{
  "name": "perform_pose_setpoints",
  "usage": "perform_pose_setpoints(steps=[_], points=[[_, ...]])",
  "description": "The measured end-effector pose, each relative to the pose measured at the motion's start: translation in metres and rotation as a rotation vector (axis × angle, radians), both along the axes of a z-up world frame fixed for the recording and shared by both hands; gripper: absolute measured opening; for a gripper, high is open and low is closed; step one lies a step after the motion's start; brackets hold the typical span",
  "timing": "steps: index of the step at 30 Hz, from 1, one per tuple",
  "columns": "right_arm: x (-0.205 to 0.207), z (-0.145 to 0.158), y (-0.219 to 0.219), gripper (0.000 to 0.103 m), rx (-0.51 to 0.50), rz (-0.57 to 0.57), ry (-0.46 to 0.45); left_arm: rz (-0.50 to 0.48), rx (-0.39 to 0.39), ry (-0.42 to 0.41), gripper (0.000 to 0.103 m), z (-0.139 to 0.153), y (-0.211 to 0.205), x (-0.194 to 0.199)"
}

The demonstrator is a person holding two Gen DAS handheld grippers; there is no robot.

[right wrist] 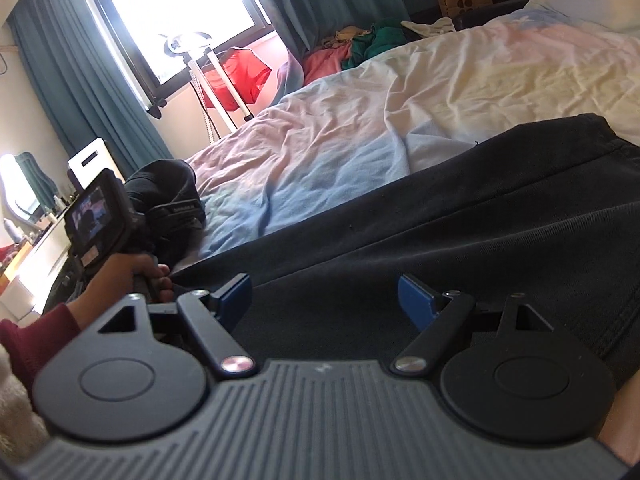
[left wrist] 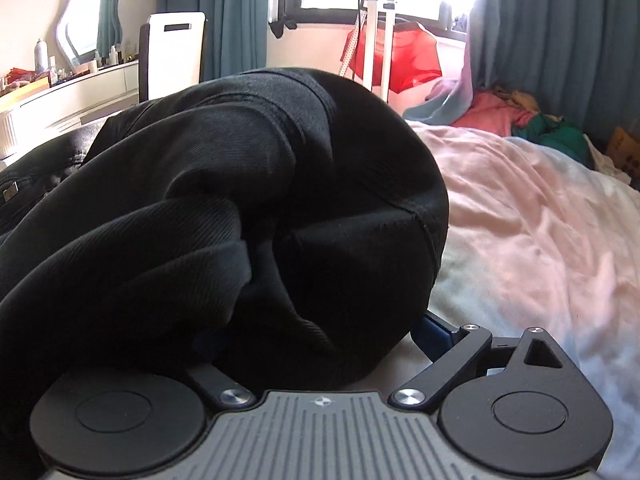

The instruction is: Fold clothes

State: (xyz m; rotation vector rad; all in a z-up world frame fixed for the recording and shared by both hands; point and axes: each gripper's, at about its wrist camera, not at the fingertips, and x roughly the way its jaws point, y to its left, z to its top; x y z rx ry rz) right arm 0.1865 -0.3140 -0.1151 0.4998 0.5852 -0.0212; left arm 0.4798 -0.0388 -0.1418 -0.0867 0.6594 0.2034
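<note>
Black twill garment (right wrist: 440, 220), soft and heavy, lies on the bed (right wrist: 480, 80); left gripper (left wrist: 320, 336) clamps bunched fabric, right gripper (right wrist: 324, 300) spreads open above its hem.

The right gripper (right wrist: 325, 300) is held low and nearly level, its jaws spread wide with both blue pads (right wrist: 416, 302) showing. The left gripper (left wrist: 320, 332) has its jaws buried in black fabric, probably clamped on it, though only one pad (left wrist: 434, 338) is visible. From the right wrist view, the left hand (right wrist: 132, 276), red-sleeved, grips that gripper's handle.
</note>
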Motion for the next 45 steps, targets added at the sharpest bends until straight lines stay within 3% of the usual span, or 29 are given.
perform_pose_setpoints(steps=[2,4,5,6,8,10,12,16,19,21,25,30,32,34,37,41,45], points=[[0.006,-0.006,-0.006,0.083,0.021,-0.019,0.011,-0.023,0.039,-0.019,0.067,0.003,-0.010,0.009],[0.010,-0.009,-0.012,0.083,0.048,-0.038,0.017,-0.074,0.089,-0.014,0.028,0.007,-0.021,0.017],[0.010,-0.011,-0.015,0.083,0.062,-0.048,0.020,-0.102,0.099,-0.009,0.017,0.010,-0.026,0.021],[0.010,-0.012,-0.018,0.083,0.077,-0.058,0.023,-0.116,0.093,-0.021,0.010,0.017,-0.031,0.021],[0.008,-0.013,-0.022,0.083,0.105,-0.071,0.028,-0.144,0.074,-0.046,0.009,0.031,-0.039,0.021],[0.005,-0.011,-0.024,0.083,0.107,-0.083,0.025,-0.186,-0.008,-0.074,0.008,0.054,-0.047,0.018],[0.001,-0.008,-0.023,0.083,0.096,-0.088,0.011,-0.237,-0.095,-0.094,0.008,0.081,-0.056,0.013],[-0.006,-0.004,-0.026,0.083,0.098,-0.101,-0.009,-0.338,-0.397,-0.130,0.008,0.140,-0.060,0.000],[-0.007,-0.004,-0.029,0.083,0.111,-0.111,-0.008,-0.384,-0.704,-0.150,0.008,0.161,-0.041,-0.006],[-0.007,-0.005,-0.030,0.083,0.119,-0.113,-0.005,-0.420,-0.796,-0.171,0.009,0.163,-0.029,-0.013],[-0.005,-0.009,-0.028,0.083,0.124,-0.104,0.006,-0.409,-0.808,-0.242,0.009,0.144,0.008,-0.032],[-0.003,-0.014,-0.025,0.083,0.137,-0.078,0.019,-0.190,-0.855,-0.252,0.011,0.095,0.083,-0.049],[-0.002,-0.016,-0.024,0.083,0.141,-0.068,0.021,-0.209,-0.801,-0.230,0.019,0.090,0.091,-0.073],[-0.001,-0.017,-0.021,0.083,0.155,-0.049,0.019,-0.227,-0.747,-0.207,0.047,0.086,0.099,-0.096],[0.000,-0.017,-0.014,0.083,0.147,-0.017,0.010,-0.254,-0.665,-0.173,0.074,0.079,0.111,-0.131],[-0.002,-0.015,0.000,0.083,0.106,0.045,-0.008,-0.288,-0.559,-0.129,0.080,0.070,0.126,-0.178],[-0.007,-0.013,0.023,0.083,0.050,0.137,-0.004,-0.261,-0.507,-0.126,0.081,0.071,0.119,-0.227]])
